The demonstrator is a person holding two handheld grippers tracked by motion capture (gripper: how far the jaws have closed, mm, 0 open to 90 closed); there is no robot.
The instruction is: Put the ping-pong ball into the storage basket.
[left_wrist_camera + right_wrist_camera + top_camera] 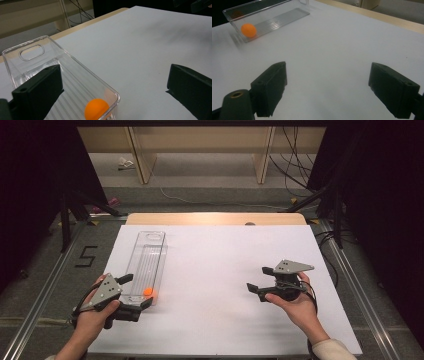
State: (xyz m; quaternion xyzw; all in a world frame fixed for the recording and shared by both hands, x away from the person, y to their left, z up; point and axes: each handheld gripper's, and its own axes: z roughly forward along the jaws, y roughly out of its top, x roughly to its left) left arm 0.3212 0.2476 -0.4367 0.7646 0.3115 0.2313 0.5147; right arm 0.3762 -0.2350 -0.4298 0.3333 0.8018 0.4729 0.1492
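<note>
Left hand-held gripper (pixel 139 291) and right hand-held gripper (pixel 259 280) both spread apart — orange ball (pixel 148 291) inside clear tray (pixel 150 251).

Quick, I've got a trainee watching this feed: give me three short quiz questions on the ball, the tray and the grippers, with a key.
1. True or false: the orange ball lies inside the clear plastic tray.
2. Which gripper is nearer the tray: A) left gripper B) right gripper?
3. Fill in: both grippers have their fingers ____.

Key: 1 true, at the tray's end nearest the person. 2 A. 3 open, holding nothing.
</note>
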